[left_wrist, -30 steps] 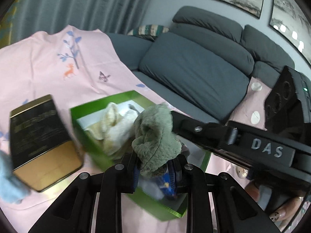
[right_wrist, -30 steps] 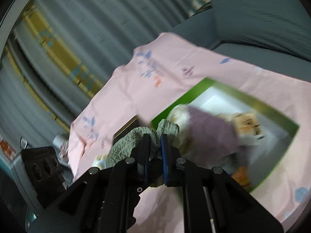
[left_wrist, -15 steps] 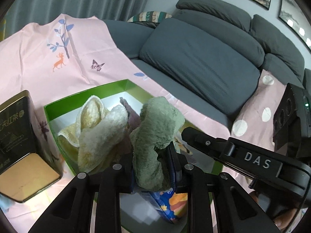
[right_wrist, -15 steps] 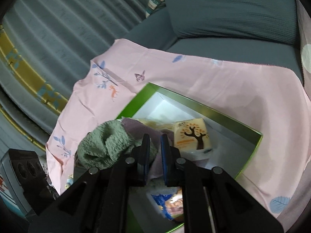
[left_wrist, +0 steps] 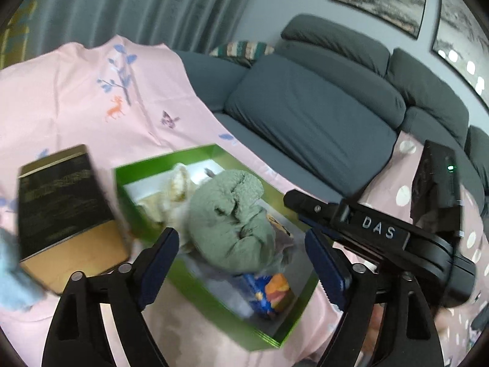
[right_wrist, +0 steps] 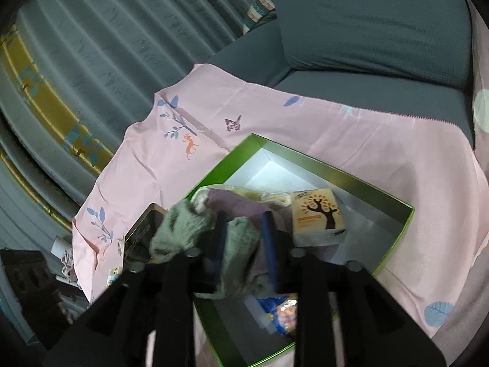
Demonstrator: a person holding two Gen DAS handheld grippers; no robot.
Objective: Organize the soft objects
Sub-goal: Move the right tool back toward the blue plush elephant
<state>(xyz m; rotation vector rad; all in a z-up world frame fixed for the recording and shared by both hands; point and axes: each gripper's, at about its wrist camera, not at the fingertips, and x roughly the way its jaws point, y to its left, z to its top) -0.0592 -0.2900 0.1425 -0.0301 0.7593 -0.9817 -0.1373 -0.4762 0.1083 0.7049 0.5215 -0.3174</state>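
Sofa [left_wrist: 311,113]: grey, behind the pink printed sheet [left_wrist: 76,104].
Green box [left_wrist: 214,309]: open on the sheet, beside a black-and-gold tin [left_wrist: 61,208].
Green towel [left_wrist: 232,220]: crumpled in the box, atop cream and purple cloths.
Left gripper [left_wrist: 241,257]: jaws opening wide, clear of the towel.
Right gripper [right_wrist: 244,244]: jaws opening, towel fold between them, contact unclear.
Tissue pack [right_wrist: 318,217]: inside the box, just right of the cloths.

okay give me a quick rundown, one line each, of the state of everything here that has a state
green box: open, lidless, part filled.
green towel: crumpled, lying in the box.
cream towel: bunched at the box's far end.
tissue pack: closed, inside the box.
black and gold tin: closed, beside the box.
left gripper: opening, fingers clear of the towel.
right gripper: opening, towel between its fingers.
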